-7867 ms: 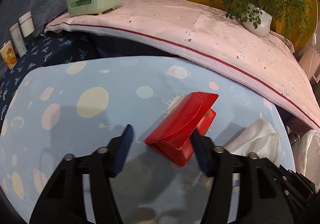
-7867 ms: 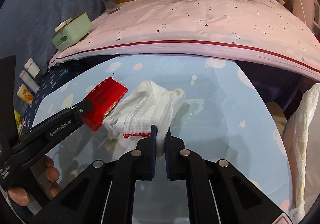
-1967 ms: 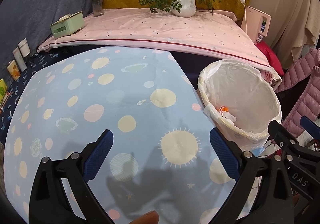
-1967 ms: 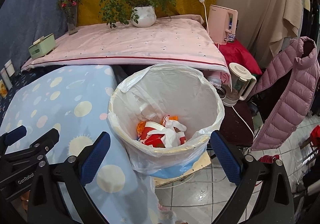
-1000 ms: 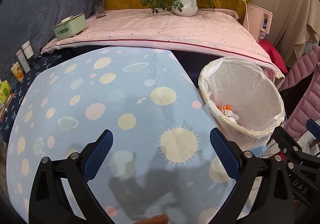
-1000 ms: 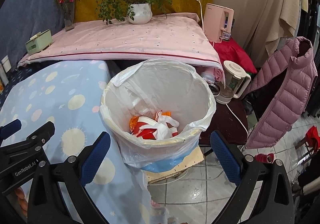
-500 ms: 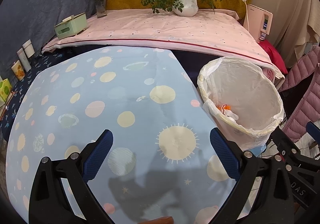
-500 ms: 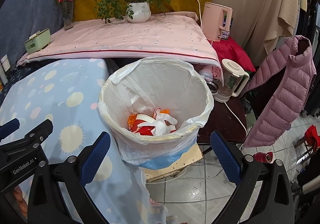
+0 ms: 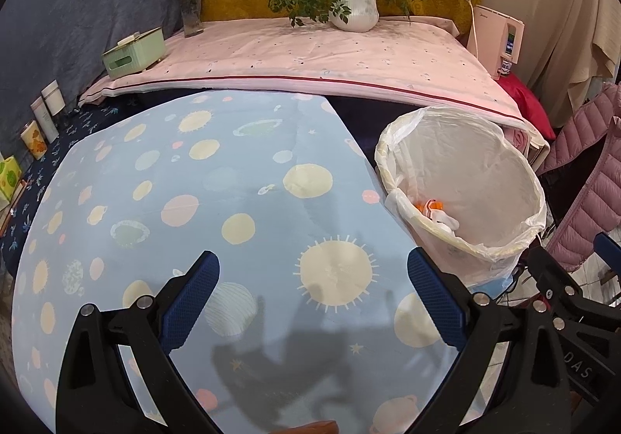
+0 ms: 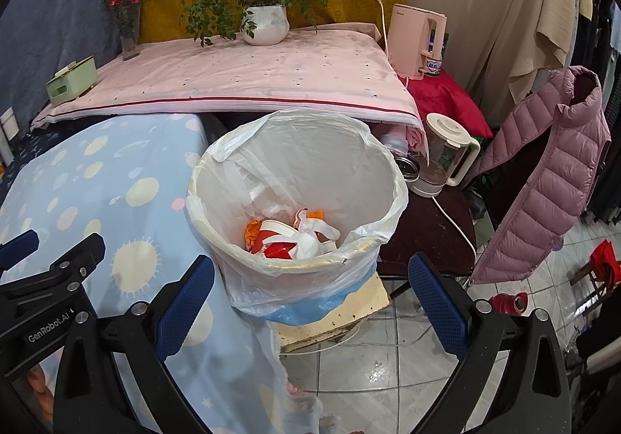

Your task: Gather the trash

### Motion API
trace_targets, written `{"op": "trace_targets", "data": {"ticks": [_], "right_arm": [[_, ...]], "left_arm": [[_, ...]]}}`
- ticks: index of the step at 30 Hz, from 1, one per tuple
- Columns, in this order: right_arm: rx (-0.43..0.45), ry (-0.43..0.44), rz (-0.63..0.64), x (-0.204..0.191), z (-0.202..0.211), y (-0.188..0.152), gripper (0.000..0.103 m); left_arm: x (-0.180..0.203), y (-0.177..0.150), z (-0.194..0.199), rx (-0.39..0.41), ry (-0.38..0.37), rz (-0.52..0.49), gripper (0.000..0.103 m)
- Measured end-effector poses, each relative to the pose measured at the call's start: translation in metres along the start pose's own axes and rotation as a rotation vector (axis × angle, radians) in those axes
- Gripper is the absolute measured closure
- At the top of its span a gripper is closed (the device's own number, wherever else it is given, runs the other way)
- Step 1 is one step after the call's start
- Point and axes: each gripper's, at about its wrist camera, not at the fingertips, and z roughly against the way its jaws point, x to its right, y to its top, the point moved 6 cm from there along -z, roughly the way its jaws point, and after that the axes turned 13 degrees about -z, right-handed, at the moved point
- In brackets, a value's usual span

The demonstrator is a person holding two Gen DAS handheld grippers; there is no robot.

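A trash bin lined with a white plastic bag stands beside the table's right edge; it also shows in the left wrist view. Inside lie a red box and white cloth with some orange scraps. My left gripper is wide open and empty above the blue spotted tablecloth. My right gripper is wide open and empty, just before the bin's near rim. The left gripper's body shows at the left of the right wrist view.
A pink-covered bench behind holds a green tissue box, a flower vase and a potted plant. A kettle, a pink water dispenser and a pink puffer jacket are right of the bin. Tiled floor lies below.
Both grippers stay open and empty. Both views have drifted slightly; the bin sits a little more to the right in the right wrist view. The red box and cloth, held earlier, lie in the bin.
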Motion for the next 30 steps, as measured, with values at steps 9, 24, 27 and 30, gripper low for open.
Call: {"op": "trace_targets", "data": {"ticks": [9, 24, 27, 30], "right_arm": [[-0.001, -0.001, -0.001, 0.0013, 0.0, 0.0, 0.007], [0.001, -0.002, -0.001, 0.0037, 0.001, -0.001, 0.007], [0.001, -0.002, -0.001, 0.0048, 0.0013, -0.0012, 0.007], [0.0, -0.002, 0.0, 0.0048, 0.0014, -0.0016, 0.007]], "left_arm": [[0.0024, -0.0001, 0.0013, 0.003, 0.001, -0.004, 0.01], [0.0048, -0.0006, 0.0037, 0.004, 0.001, -0.011, 0.01], [0.0049, -0.001, 0.0036, 0.004, 0.003, -0.011, 0.01], [0.005, -0.0014, 0.0031, 0.002, 0.002, -0.008, 0.01]]}}
